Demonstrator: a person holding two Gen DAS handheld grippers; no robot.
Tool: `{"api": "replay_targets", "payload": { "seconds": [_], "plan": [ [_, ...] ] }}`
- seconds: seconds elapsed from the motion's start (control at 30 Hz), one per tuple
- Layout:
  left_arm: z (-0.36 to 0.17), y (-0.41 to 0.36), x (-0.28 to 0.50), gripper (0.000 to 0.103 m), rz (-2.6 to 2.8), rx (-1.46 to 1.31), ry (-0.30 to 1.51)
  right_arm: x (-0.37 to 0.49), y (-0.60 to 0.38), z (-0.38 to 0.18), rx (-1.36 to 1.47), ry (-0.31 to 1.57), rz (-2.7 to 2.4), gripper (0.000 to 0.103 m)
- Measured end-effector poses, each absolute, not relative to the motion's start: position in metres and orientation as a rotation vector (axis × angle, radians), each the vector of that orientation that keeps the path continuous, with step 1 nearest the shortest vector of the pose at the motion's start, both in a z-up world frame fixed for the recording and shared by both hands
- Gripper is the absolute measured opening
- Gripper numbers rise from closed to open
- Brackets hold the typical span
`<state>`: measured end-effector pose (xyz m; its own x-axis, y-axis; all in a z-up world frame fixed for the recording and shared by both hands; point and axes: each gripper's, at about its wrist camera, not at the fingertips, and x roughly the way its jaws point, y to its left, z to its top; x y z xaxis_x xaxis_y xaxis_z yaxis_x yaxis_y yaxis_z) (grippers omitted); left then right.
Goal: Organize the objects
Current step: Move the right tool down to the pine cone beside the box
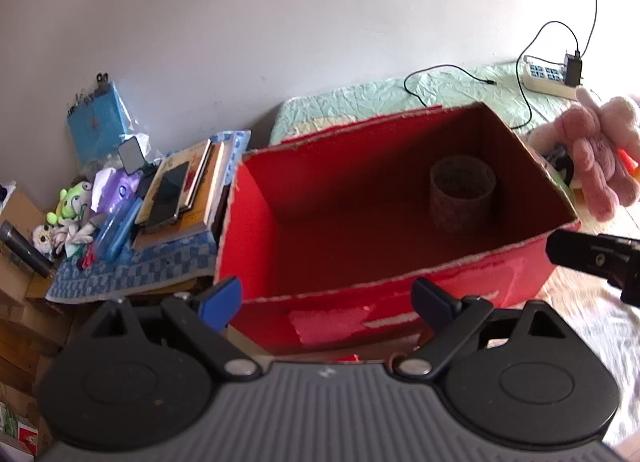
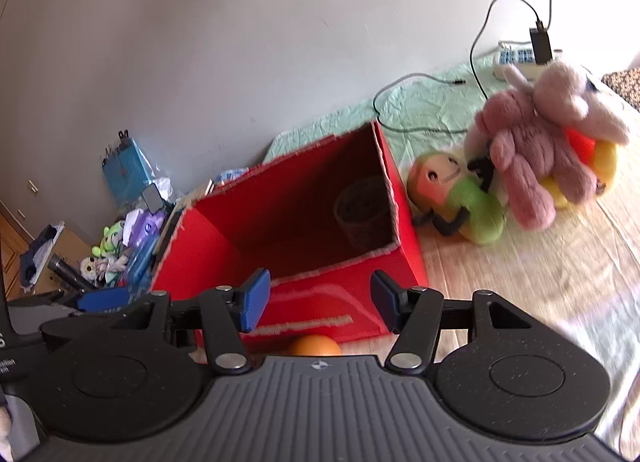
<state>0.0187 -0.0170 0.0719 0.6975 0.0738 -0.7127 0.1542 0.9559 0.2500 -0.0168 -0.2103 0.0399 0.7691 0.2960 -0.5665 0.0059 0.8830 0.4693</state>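
Observation:
An open red cardboard box [image 1: 360, 294] stands on the bed; it also shows in the right wrist view [image 2: 224, 238]. A roll of tape [image 1: 462, 192] stands inside it at the far right, also seen in the right wrist view [image 2: 362, 212]. My left gripper [image 1: 326, 302] is open and empty at the box's near wall. My right gripper [image 2: 318, 302] is open and empty at the box's near right corner. A pink plush toy [image 2: 536, 142] lies to the right of the box on a yellow and red plush [image 2: 600, 162], beside a green plush doll [image 2: 464, 198]. An orange ball [image 2: 314, 346] sits just under my right gripper.
A side table with a blue checked cloth [image 1: 132, 274] holds books, a phone [image 1: 168, 198], small toys and a blue case. A white power strip [image 1: 548, 76] with a charger and black cable lies on the green quilt [image 1: 440, 90] by the wall.

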Motion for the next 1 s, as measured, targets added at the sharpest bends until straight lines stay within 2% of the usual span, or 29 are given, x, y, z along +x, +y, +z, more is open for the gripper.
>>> {"api": "replay_targets", "payload": {
  "seconds": [0.3, 0.5, 0.67, 0.73, 0.77, 0.9, 1.0],
  "plan": [
    [0.055, -0.020, 0.005, 0.092, -0.102, 0.303, 0.851, -0.028, -0.223, 0.010, 0.515, 0.806, 0.180, 0.058],
    [0.041, -0.007, -0.018, 0.092, -0.335, 0.207, 0.894, -0.034, -0.237, -0.011, 0.618, 0.914, 0.190, 0.057],
    [0.028, -0.016, -0.043, 0.091, -0.543, 0.200, 0.893, -0.039, -0.244, -0.024, 0.670, 0.981, 0.216, 0.050],
    [0.022, -0.027, -0.052, 0.087, -0.597, 0.221, 0.885, -0.040, -0.245, -0.029, 0.685, 0.999, 0.227, 0.047],
    [0.017, -0.031, -0.054, 0.084, -0.615, 0.230, 0.893, -0.039, -0.245, -0.030, 0.694, 1.010, 0.235, 0.047],
    [-0.004, -0.044, -0.054, 0.083, -0.690, 0.219, 0.967, -0.037, -0.242, -0.037, 0.721, 1.056, 0.283, 0.047],
    [-0.015, -0.048, -0.054, 0.076, -0.716, 0.209, 1.000, -0.037, -0.240, -0.042, 0.702, 1.073, 0.282, 0.047]
  ]
}}
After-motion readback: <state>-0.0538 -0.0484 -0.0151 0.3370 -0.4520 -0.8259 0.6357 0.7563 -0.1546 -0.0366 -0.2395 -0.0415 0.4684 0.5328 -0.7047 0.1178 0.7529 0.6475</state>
